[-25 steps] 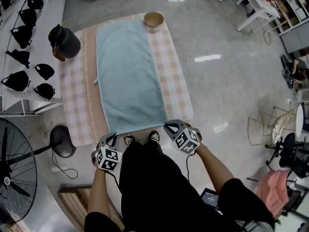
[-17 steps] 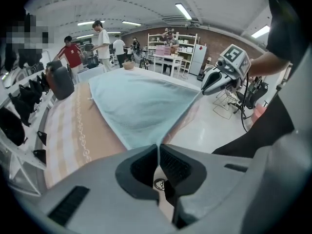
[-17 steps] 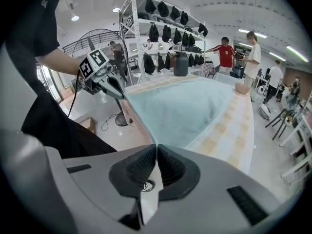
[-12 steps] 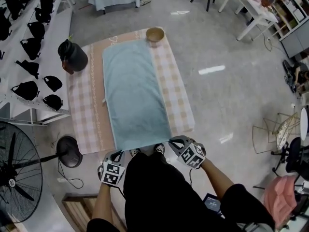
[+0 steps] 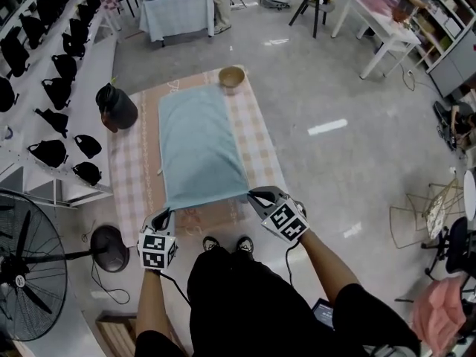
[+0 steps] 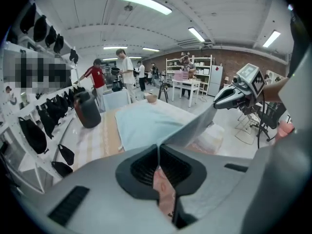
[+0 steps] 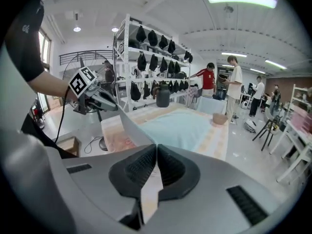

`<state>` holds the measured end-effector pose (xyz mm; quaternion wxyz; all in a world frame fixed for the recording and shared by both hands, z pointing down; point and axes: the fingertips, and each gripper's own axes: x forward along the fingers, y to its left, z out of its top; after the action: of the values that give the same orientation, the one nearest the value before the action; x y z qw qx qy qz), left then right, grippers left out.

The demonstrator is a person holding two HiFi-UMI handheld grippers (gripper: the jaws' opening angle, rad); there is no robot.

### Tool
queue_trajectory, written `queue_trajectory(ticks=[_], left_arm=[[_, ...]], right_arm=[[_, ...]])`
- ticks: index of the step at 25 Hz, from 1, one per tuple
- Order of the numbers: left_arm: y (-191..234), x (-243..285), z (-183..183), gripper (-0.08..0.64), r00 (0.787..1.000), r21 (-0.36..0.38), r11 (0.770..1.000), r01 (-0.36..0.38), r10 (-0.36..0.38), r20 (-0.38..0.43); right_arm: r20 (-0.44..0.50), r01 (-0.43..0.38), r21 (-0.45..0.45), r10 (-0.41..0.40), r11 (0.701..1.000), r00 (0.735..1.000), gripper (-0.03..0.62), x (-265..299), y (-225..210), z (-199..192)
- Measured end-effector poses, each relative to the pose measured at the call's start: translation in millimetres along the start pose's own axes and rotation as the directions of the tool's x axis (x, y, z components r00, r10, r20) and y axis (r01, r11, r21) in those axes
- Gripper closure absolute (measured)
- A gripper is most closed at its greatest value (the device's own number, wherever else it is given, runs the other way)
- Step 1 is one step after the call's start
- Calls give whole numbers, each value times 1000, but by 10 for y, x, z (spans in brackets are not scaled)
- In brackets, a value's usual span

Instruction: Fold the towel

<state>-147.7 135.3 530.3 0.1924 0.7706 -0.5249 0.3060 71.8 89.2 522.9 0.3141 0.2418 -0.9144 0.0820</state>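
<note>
Two grippers, one in each of the person's hands, are pinched shut on the near corners of the pale blue towel (image 5: 199, 140). The left gripper (image 5: 166, 211) has the near left corner and the right gripper (image 5: 251, 194) the near right one. Each gripper view shows a thin edge of cloth running in between closed jaws. The near edge hangs between them, held up off the table (image 5: 130, 169), so a bare strip of the checked cover shows underneath. Further out the towel lies flat along the middle of the table. From how that raised edge sags and drapes, I'd say it is light, soft and quite limp, with no stiffness to hold a shape. The pile looks grippy enough not to slide out of the pads. The corners seem the right place to hold. Keeping them level and spread should stop the middle drooping or bunching as the fold goes over. A dark jug (image 5: 117, 108) stands at the far left, clear of the cloth. A wooden bowl (image 5: 231, 77) sits just beside the far right corner, so I'd watch it when the edge lands there
</note>
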Motion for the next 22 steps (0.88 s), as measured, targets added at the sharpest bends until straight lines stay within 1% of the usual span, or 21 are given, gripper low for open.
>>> queue_trajectory(ticks=[4, 9, 13, 22], left_arm=[[151, 40, 381, 543, 997, 10, 999, -36, 36, 68], [414, 135, 740, 543, 990, 22, 996, -85, 82, 114], [604, 274, 952, 543, 984, 11, 995, -100, 98, 147], [1273, 846, 1335, 543, 980, -13, 994, -107, 108, 168]], right_arm=[[39, 53, -11, -53, 999, 998, 577, 1, -256, 266], [77, 109, -27, -106, 994, 991, 577, 85, -544, 638], [84, 138, -37, -135, 990, 987, 577, 212, -775, 838], [76, 181, -30, -178, 983, 981, 577, 820, -1354, 1262]])
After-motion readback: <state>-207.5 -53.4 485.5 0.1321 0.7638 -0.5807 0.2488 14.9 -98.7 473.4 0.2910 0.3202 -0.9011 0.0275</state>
